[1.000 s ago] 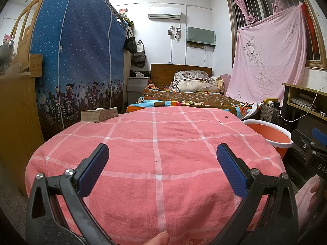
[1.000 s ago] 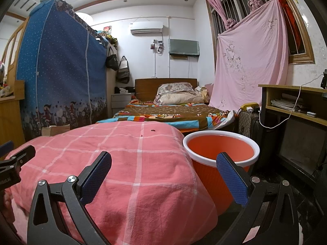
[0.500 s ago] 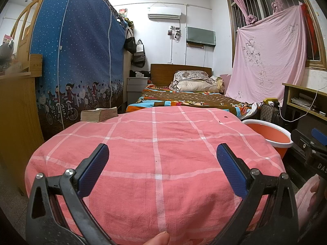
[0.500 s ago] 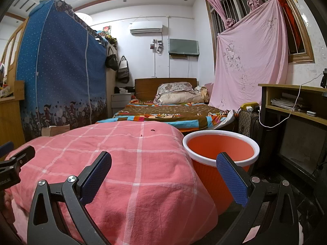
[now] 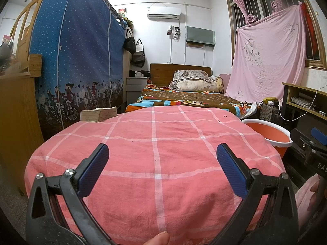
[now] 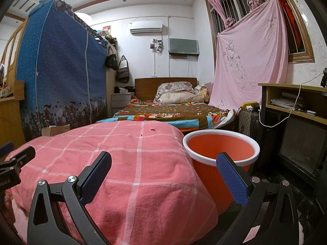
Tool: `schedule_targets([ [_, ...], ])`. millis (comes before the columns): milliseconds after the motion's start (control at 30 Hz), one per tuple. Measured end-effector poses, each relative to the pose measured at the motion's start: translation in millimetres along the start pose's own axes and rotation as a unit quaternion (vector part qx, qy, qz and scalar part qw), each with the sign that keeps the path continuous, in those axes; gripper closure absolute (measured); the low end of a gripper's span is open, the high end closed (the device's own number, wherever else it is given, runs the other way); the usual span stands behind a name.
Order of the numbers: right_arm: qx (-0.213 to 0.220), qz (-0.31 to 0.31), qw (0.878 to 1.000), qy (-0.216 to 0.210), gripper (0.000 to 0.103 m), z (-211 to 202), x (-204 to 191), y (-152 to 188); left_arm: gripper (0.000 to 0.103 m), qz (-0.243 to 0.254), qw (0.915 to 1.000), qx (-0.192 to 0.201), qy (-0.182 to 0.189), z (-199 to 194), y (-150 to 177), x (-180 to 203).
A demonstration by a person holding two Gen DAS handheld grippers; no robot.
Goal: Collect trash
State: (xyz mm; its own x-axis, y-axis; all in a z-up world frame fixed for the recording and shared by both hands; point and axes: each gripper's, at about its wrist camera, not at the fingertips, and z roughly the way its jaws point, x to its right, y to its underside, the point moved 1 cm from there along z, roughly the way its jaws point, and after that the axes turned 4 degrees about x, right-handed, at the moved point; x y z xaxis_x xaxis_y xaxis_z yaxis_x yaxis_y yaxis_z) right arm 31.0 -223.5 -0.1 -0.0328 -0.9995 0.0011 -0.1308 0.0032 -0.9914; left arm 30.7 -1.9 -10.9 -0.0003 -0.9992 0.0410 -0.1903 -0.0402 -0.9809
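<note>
A round table under a pink checked cloth (image 5: pixel 155 143) (image 6: pixel 114 155) fills the foreground. Two tiny dark scraps (image 5: pixel 224 116) (image 6: pixel 152 130) lie near its far right edge. An orange bucket with a white rim (image 6: pixel 220 149) (image 5: pixel 269 136) stands on the floor right of the table. My left gripper (image 5: pixel 162 159) hovers open over the near edge of the cloth, nothing between its blue pads. My right gripper (image 6: pixel 163 166) is open too, straddling the table's right edge and the bucket. The right gripper's tip (image 5: pixel 312 140) shows at the left view's right edge.
A thick book (image 5: pixel 98 114) lies at the table's far left edge. Behind stand a blue fabric wardrobe (image 5: pixel 77 61), a bed with a colourful quilt (image 5: pixel 188 100), and a wooden desk (image 6: pixel 296 106) on the right. Wooden furniture (image 5: pixel 16 118) borders the left.
</note>
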Motion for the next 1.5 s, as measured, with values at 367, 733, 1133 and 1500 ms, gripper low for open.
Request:
schedule_targets([
  [367,0.000,0.000,1.000,0.000,0.000,-0.1,-0.6,-0.2,0.011,0.000,1.0000,0.001,0.000,0.2,0.0,0.2],
  [733,-0.001,0.001,1.000,0.000,0.000,-0.2,-0.9,-0.7,0.011,0.000,1.0000,0.001,0.001,0.0,-0.2,0.5],
  [1133,-0.001,0.001,1.000,0.000,0.000,-0.5,-1.6,-1.2,0.011,0.014,0.9998,0.007,-0.010,-2.0,-0.5,5.5],
  [1500,-0.001,0.001,1.000,0.000,0.000,-0.7,-1.9,-1.9,0.011,0.031,0.9992,0.017,-0.021,-5.2,-1.1,5.1],
])
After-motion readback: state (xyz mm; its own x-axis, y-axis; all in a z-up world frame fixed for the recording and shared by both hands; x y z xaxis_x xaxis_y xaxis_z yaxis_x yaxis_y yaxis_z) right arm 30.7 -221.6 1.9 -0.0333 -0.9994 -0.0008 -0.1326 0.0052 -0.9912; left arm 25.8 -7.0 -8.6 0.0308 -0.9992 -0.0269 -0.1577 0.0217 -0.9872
